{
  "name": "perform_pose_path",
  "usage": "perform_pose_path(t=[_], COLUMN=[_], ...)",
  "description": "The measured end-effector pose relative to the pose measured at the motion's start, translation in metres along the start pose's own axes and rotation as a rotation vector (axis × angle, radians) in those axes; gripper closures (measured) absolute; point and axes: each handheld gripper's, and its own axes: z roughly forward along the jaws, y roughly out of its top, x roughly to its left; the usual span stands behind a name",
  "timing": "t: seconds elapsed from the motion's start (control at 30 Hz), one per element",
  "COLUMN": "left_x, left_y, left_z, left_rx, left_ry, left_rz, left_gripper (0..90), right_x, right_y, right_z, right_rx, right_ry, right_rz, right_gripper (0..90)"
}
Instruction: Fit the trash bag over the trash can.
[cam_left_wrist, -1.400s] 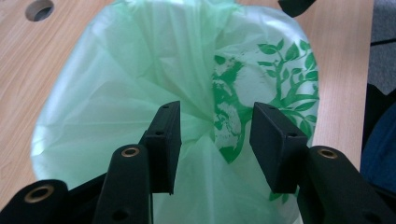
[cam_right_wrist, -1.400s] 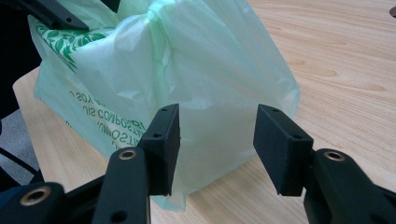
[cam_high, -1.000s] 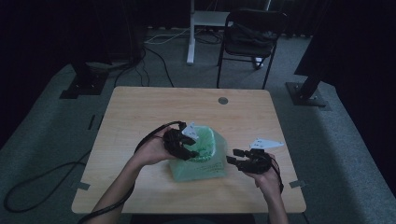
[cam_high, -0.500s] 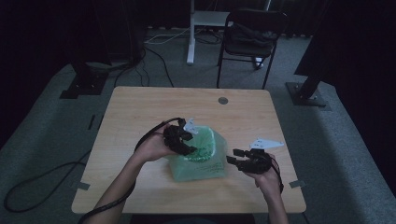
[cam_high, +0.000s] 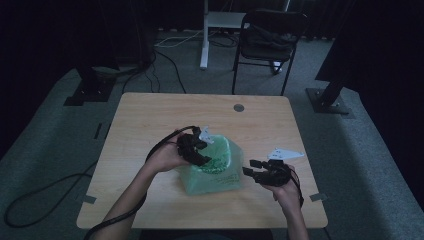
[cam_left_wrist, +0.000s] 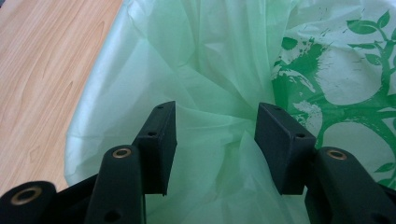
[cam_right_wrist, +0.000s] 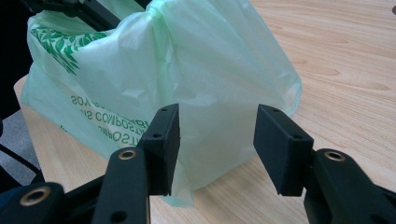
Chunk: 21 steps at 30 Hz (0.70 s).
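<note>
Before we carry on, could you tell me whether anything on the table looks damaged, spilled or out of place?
Nothing stands out. The green bag sits crumpled but shows no tear on the table; the left gripper is over it, the right gripper beside it.

table (cam_high: 150, 125): light wood, under my work
chair (cam_high: 270, 37): dark, far behind the table
grommet (cam_high: 239, 107): round, grey, at far edge
floor cable (cam_high: 45, 192): near left

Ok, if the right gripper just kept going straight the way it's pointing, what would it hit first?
Most likely the green plastic bag: it stands directly ahead of the open right gripper, framed between its jaws. The gap to it looks short, though depth is hard to judge.
</note>
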Motion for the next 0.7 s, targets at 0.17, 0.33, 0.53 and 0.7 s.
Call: perform_pose_path(t=[0.17, 0.33, 0.53, 0.7], left_x=[-0.0008, -0.0028, -0.0059, -0.0087], left_y=[0.0015, 0.0011, 0.0021, 0.0011], left_z=[0.0011, 0.0013, 0.0013, 0.0015], left_rx=[0.024, 0.035, 0.045, 0.046], left_ry=[-0.014, -0.017, -0.025, -0.048], left_rz=[0.018, 0.038, 0.071, 0.096], left_gripper=[49.8, 49.8, 49.8, 49.7], right_x=[0.0003, -0.0003, -0.0002, -0.0006], right_y=[-0.0002, -0.0005, -0.0006, -0.0006], right_z=[0.0009, -0.0004, -0.0007, -0.0006], right_rx=[0.002, -0.002, 0.000, -0.003], right_ry=[0.000, -0.001, -0.001, -0.001], right_rz=[0.000, 0.003, 0.005, 0.006], right_gripper=[50.2, 50.2, 50.1, 49.9])
